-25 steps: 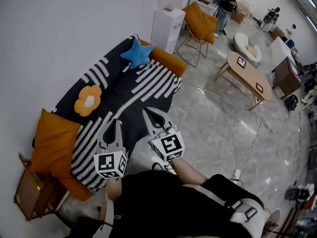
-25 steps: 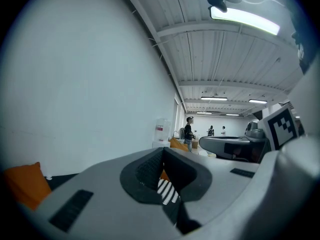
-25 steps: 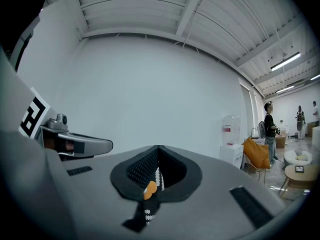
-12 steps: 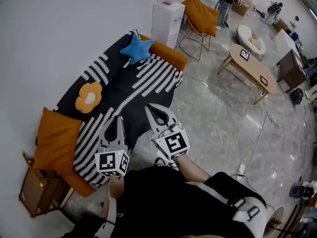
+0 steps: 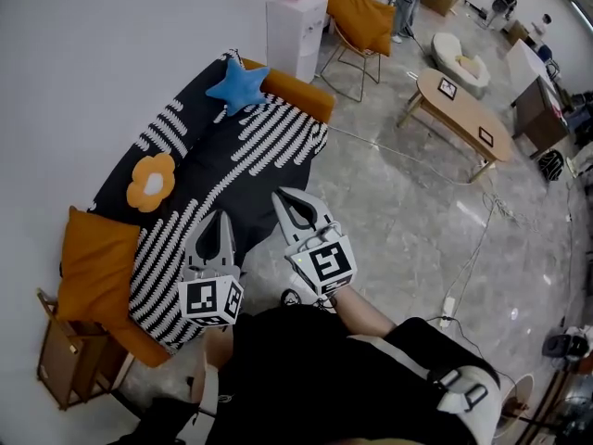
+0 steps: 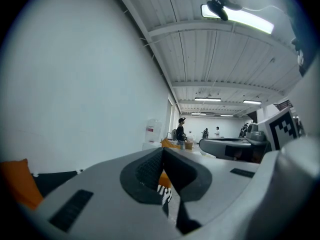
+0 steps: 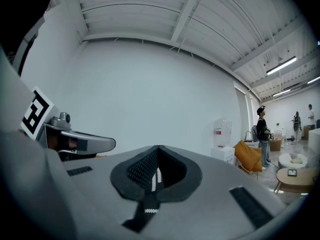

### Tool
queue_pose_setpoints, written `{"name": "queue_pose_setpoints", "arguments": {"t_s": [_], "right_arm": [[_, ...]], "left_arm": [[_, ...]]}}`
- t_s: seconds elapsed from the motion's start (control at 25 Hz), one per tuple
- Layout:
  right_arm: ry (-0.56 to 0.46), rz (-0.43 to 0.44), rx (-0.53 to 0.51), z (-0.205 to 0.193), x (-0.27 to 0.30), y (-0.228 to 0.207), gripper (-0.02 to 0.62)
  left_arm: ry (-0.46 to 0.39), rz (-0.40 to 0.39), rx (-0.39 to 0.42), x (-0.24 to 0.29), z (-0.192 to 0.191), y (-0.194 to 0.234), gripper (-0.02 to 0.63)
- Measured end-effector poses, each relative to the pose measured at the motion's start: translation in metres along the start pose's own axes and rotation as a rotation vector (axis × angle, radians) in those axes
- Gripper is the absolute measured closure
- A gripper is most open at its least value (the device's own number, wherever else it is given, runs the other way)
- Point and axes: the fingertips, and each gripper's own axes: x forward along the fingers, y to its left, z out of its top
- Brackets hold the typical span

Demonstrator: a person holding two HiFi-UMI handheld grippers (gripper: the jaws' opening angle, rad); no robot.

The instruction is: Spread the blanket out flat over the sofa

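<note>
Both my grippers hang in front of the sofa (image 5: 298, 101), off the blanket (image 5: 232, 160). My left gripper (image 5: 221, 219) has its fingers pressed together with nothing between them. My right gripper (image 5: 280, 197) is the same, pads closed on each other and empty. Its tips point toward the blanket's front edge.

The blanket, black with white dashed stripes, lies over the seat and back of the sofa, from the orange arm at the far end to the orange pillow (image 5: 93, 267) at the near end. Its front edge drapes over the sofa's front edge toward the floor (image 5: 398, 221). Its far front corner hangs just below the far arm. At the near end, bare orange sofa shows under the blanket's edge.

A blue star cushion (image 5: 236, 83) sits at the far end of the sofa back, and an orange flower cushion (image 5: 151, 181) sits midway along it. Both rest on the blanket.

The wall runs close behind the sofa. A wooden stand (image 5: 63, 364) sits beside the near end, and a water dispenser (image 5: 295, 33) stands beyond the far arm. To my right the floor lies open as far as the coffee table (image 5: 463, 119), with a cable (image 5: 468, 267) trailing across it.
</note>
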Motion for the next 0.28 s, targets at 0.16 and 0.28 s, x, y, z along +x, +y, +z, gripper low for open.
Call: {"name": "queue_pose_setpoints", "arguments": {"t_s": [0.16,0.28], "right_arm": [[-0.002,-0.014,-0.003,-0.002,-0.012,-0.021,0.589],[-0.003,-0.018,-0.005,-0.005,-0.02,-0.035,0.589]], "left_arm": [[0.002,-0.02,0.0,0.015,-0.004,-0.023,0.584],[0.003,-0.034,0.003,0.023,-0.007,-0.041,0.584]]}}
